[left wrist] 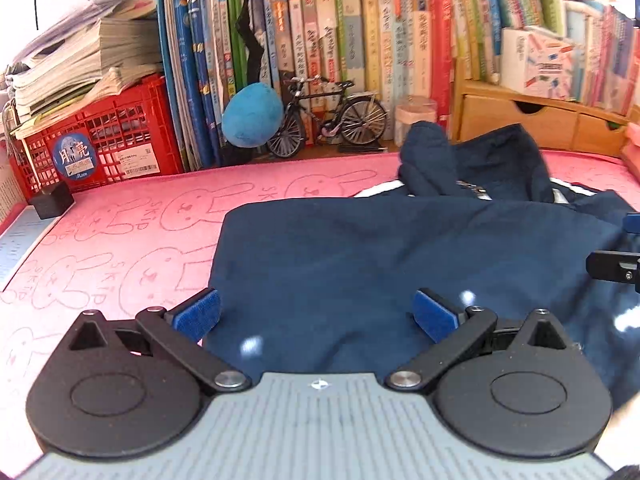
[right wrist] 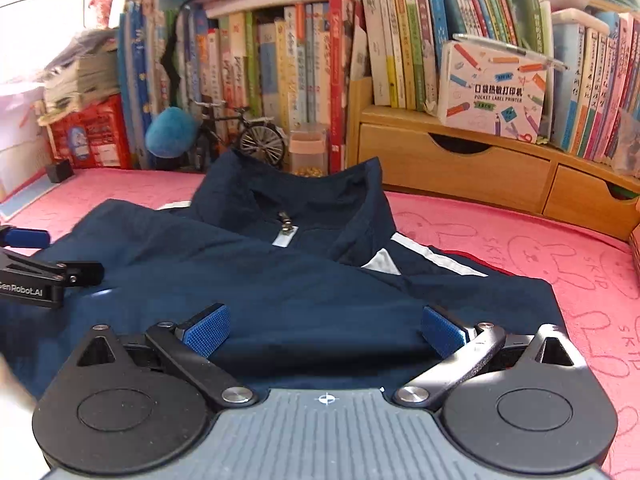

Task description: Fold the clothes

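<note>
the left gripper (left wrist: 316, 316) and right gripper (right wrist: 326, 330) are both hovering wide apart, gripping nothing, over the navy jacket (right wrist: 280, 280) lying on the pink mat (left wrist: 120, 220).

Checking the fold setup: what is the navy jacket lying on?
The navy jacket lies on a pink bunny-print mat, visible on all sides. Whatever sits beneath the jacket itself is covered.
</note>
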`<state>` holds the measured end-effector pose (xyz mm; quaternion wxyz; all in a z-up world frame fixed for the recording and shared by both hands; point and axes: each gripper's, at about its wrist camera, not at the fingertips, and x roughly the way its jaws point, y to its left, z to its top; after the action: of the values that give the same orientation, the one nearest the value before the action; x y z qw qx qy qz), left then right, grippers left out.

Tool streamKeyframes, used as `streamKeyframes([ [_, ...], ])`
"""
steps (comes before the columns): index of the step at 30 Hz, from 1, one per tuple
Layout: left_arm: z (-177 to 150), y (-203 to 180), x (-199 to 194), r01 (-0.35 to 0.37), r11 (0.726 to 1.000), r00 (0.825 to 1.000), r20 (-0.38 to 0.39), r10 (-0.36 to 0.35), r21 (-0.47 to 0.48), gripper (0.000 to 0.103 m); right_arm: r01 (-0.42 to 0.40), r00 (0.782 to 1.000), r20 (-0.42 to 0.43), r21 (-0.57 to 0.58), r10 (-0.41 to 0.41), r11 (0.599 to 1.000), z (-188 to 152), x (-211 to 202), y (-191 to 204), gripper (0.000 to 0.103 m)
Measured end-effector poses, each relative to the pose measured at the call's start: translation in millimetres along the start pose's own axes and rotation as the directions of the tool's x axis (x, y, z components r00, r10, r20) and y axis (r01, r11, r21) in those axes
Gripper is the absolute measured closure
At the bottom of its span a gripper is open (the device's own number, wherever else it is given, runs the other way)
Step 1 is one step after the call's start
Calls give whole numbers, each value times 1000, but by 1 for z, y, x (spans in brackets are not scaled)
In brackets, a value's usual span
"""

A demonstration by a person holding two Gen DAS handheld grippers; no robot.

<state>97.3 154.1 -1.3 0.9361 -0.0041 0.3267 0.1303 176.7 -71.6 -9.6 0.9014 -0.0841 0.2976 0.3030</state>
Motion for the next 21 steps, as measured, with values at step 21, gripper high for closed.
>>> streamKeyframes([
  [21,-62,-62,-101,3,979,999,34,-10,203,0,-49,996,-76,76,55,996,-61,-83,30,0],
])
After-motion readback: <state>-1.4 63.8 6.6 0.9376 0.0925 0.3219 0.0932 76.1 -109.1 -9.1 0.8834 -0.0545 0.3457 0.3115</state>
